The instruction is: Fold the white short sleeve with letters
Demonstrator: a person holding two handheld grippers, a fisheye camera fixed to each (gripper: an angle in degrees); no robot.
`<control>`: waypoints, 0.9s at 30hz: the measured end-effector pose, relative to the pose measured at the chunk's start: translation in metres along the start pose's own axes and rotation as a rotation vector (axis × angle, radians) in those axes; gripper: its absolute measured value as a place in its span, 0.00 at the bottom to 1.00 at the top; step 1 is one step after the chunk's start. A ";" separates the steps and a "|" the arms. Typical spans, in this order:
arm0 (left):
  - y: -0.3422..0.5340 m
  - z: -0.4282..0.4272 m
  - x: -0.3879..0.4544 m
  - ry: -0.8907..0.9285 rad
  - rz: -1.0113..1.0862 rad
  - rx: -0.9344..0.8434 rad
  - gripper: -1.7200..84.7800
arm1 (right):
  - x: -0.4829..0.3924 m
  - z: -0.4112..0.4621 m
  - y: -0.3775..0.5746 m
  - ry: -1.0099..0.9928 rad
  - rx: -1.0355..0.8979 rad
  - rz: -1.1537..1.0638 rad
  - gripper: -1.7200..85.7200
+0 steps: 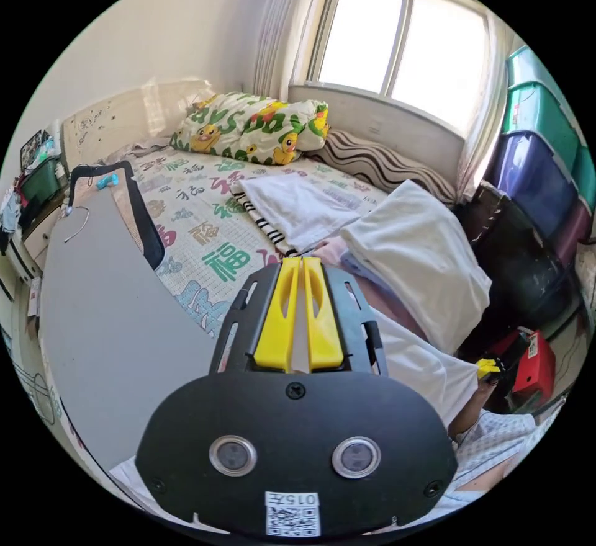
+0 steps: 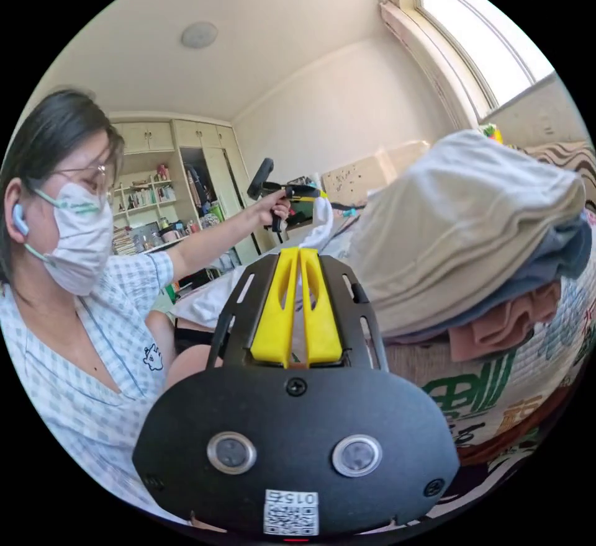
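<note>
white cotton short-sleeve shirt [image 1: 428, 366] hung stretched between our two yellow-jawed grippers | left gripper [image 1: 302, 264] and right gripper [image 2: 300, 255] both clamped on its edge (lettering hidden)

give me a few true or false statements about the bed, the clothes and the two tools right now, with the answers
1. The left tool is shut on white cloth. True.
2. The folded stack has a beige piece on top. True.
3. The duck-print quilt lies on the floor. False: it lies on the bed, near the window.
4. The right tool is wide open. False: its jaws are closed with white cloth between them.
5. The grey board carries a pile of shirts. False: no shirts lie on it.
</note>
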State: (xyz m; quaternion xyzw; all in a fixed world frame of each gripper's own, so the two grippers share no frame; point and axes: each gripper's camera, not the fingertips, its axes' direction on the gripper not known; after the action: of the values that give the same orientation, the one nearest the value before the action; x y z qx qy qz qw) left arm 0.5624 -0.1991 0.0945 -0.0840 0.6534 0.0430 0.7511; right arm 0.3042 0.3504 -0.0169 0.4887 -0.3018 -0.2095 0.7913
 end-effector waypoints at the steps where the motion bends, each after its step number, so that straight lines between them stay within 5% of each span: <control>1: 0.006 -0.010 -0.002 0.023 -0.001 0.018 0.02 | -0.021 0.000 -0.013 -0.042 0.002 -0.061 0.01; 6: 0.086 -0.111 -0.050 0.041 -0.043 0.142 0.02 | -0.118 0.062 -0.055 -0.352 -0.106 -0.293 0.02; 10: 0.169 -0.171 -0.116 0.019 -0.156 0.189 0.02 | -0.205 0.189 -0.062 -0.676 -0.444 -0.401 0.01; 14: 0.271 -0.191 -0.191 -0.107 -0.278 0.051 0.02 | -0.275 0.309 -0.036 -0.842 -0.761 -0.399 0.01; 17: 0.323 -0.186 -0.220 -0.135 -0.338 -0.009 0.02 | -0.302 0.359 -0.020 -0.896 -0.885 -0.347 0.01; 23: 0.347 -0.200 -0.214 -0.119 -0.288 0.037 0.02 | -0.340 0.386 -0.027 -0.930 -0.828 -0.349 0.01; 27: 0.358 -0.183 -0.208 -0.280 -0.280 -0.065 0.02 | -0.366 0.420 -0.012 -0.824 -0.920 -0.378 0.02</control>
State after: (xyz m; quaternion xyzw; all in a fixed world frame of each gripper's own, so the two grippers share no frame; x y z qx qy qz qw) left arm 0.2917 0.1288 0.2511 -0.1913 0.5231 -0.0296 0.8300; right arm -0.2497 0.3029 0.0156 0.0240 -0.3689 -0.6236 0.6888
